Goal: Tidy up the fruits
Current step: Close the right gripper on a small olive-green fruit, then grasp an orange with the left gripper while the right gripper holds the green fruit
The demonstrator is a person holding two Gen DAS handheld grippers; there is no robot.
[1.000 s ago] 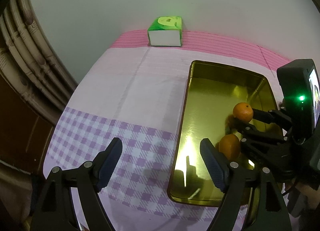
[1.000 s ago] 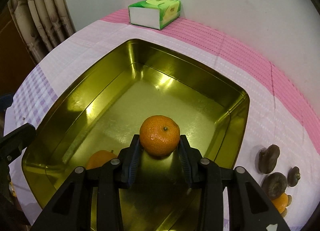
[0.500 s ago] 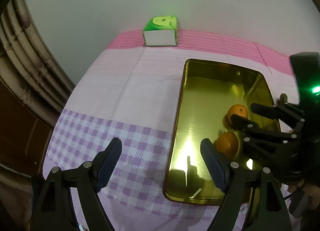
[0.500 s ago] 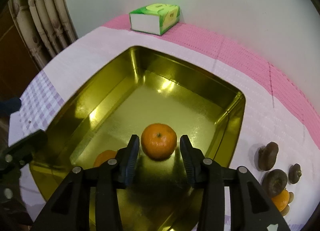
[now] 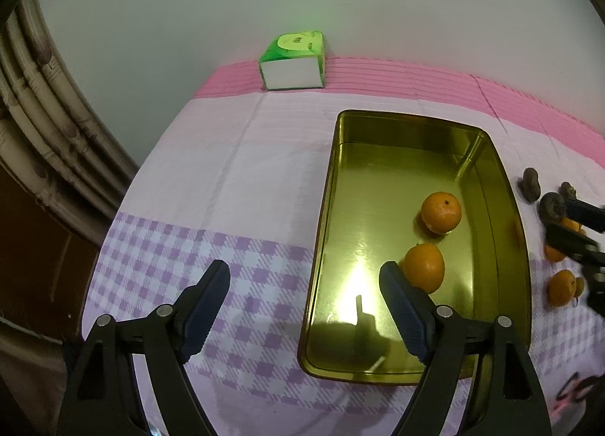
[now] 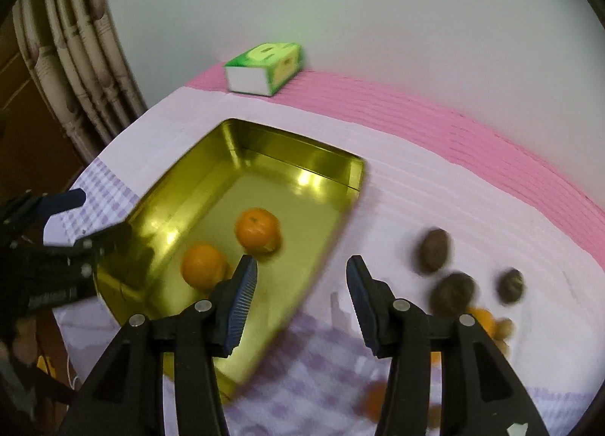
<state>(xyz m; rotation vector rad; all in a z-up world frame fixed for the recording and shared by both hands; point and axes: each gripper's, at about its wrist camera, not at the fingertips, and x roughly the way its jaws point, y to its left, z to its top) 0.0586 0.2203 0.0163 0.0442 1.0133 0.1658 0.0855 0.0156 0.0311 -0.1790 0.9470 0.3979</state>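
A gold metal tray (image 5: 325, 232) lies on the tablecloth with two tangerines in it, one farther (image 5: 441, 212) and one nearer (image 5: 424, 266). The tray (image 6: 302, 277) and both tangerines (image 6: 258, 230) (image 6: 203, 265) show in the right wrist view too. My left gripper (image 5: 304, 303) is open and empty over the tray's left rim. My right gripper (image 6: 301, 298) is open and empty, above the cloth just right of the tray. Loose tangerines (image 5: 561, 286) and dark brown fruits (image 6: 435, 249) (image 6: 452, 292) lie on the cloth right of the tray.
A green tissue box (image 5: 294, 60) stands at the back against the white wall. A curtain (image 5: 41, 126) hangs beyond the table's left edge. The table is covered by a pink and purple-checked cloth (image 5: 211, 179).
My right gripper opened, left the tangerine in the tray, and drew back to the right, out of the tray. My left gripper stayed open and nearly still.
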